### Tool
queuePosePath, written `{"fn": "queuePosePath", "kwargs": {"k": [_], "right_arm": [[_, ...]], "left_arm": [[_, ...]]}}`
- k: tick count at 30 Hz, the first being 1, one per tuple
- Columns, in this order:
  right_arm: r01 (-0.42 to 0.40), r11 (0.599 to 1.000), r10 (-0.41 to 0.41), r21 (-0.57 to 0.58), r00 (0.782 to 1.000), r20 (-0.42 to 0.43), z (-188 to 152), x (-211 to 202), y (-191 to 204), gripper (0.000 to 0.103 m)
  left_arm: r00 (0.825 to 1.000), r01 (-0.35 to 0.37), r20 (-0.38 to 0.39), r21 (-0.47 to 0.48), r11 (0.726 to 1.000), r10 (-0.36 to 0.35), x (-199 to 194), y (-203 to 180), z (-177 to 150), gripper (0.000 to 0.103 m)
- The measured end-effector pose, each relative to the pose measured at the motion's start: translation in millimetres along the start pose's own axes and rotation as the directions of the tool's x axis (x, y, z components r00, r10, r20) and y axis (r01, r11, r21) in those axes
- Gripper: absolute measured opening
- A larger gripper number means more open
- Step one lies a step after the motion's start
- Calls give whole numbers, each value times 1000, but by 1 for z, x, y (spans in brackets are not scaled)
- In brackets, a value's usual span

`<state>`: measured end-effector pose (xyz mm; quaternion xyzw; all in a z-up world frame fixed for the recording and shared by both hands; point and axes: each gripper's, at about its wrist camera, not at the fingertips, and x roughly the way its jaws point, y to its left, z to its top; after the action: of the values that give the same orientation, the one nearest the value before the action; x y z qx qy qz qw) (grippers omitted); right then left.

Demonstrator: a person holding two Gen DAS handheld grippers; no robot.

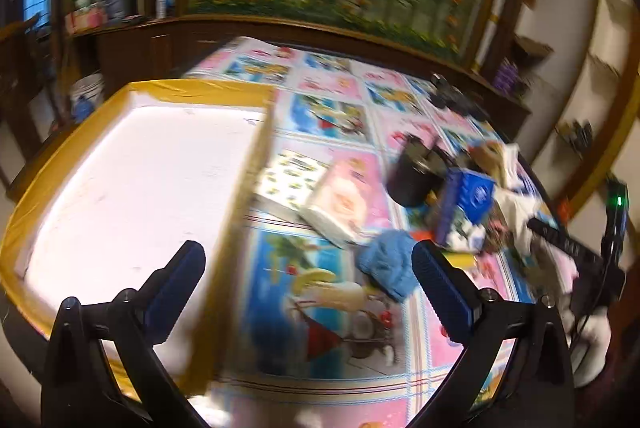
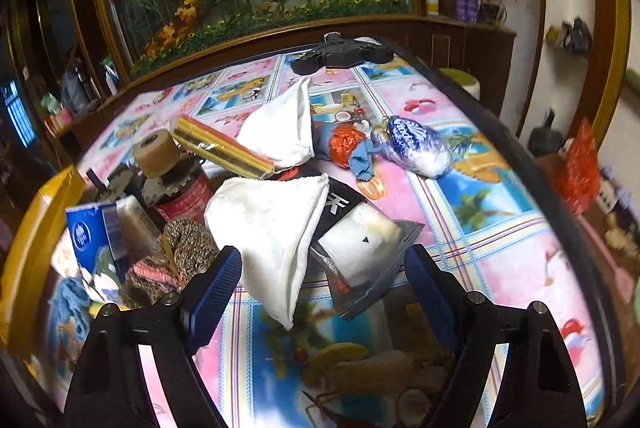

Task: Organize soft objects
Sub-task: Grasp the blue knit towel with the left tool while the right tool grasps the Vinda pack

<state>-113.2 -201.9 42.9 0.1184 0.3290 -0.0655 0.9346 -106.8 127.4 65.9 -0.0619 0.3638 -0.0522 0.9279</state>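
Nearest cloth: a folded white terry cloth [image 2: 276,240] lying on the cartoon-print tablecloth [image 2: 500,228], shaped like a wedge with its long axis running from the far left down to a point that aims back toward the right gripper [image 2: 322,292].
Cloth vs fingers: its pointed end sits in the gap between the two blue-padded fingers [image 2: 214,294], closer to the left-hand one; can't tell if it actually touches.
Right gripper: spread wide, nothing in it.
Under the cloth: a clear plastic pouch with a black label [image 2: 360,248], part tucked beneath the cloth's right edge, with a big white character on the black part and some red print I can't read.
Second cloth: another white folded cloth [image 2: 280,132] further back, tilted upward against a gold-striped roll [image 2: 224,146].
Other soft stuff: a brown speckled knit bundle [image 2: 176,260] just left of the fingers, a blue fuzzy cloth [image 1: 388,264] right beside the left gripper's right-hand finger.
Left gripper [image 1: 308,292]: also wide apart and empty, hanging over the edge of a white tray with yellow taped rim [image 1: 192,92].
Writing: the blue-and-white carton [image 1: 468,204] has a round logo, too blurry to read.
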Motion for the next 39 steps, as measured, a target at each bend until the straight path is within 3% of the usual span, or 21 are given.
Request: {"fn": "queuePosePath", "kwargs": {"k": [5, 10, 13, 14, 15, 22, 26, 30, 35, 39], "right_arm": [[-66, 995, 65, 72, 998, 7, 2, -6, -24, 84], [-75, 992, 73, 104, 997, 23, -3, -6, -35, 85], [-71, 993, 69, 95, 997, 19, -6, -4, -33, 85], [-71, 993, 70, 92, 997, 18, -6, -4, -32, 85], [-73, 993, 72, 91, 997, 16, -6, -3, -30, 85], [-77, 991, 75, 110, 997, 23, -5, -6, -27, 85], [-78, 991, 76, 112, 997, 25, -5, -6, -27, 85], [-71, 993, 71, 90, 997, 1, -4, -6, -23, 85], [-128, 992, 128, 7, 992, 24, 4, -35, 7, 86], [-182, 979, 180, -90, 983, -22, 9, -34, 51, 88]], "left_arm": [[999, 1, -34, 144, 990, 4, 31, -38, 2, 103], [987, 79, -147, 139, 987, -58, 64, -44, 7, 99], [975, 148, -189, 140, 979, -120, 72, -49, 6, 70], [970, 163, -205, 137, 977, -133, 74, -50, 5, 45], [964, 174, -224, 128, 976, -143, 76, -49, 5, 40], [963, 185, -212, 71, 980, -167, 67, -37, 2, 40], [964, 176, -212, 53, 983, -161, 76, -39, 3, 46], [959, 199, -214, 40, 979, -186, 74, -37, 1, 42], [952, 246, -180, -42, 968, -250, 53, -17, -2, 41], [946, 281, -145, -87, 956, -291, 32, -6, -6, 41]]}}
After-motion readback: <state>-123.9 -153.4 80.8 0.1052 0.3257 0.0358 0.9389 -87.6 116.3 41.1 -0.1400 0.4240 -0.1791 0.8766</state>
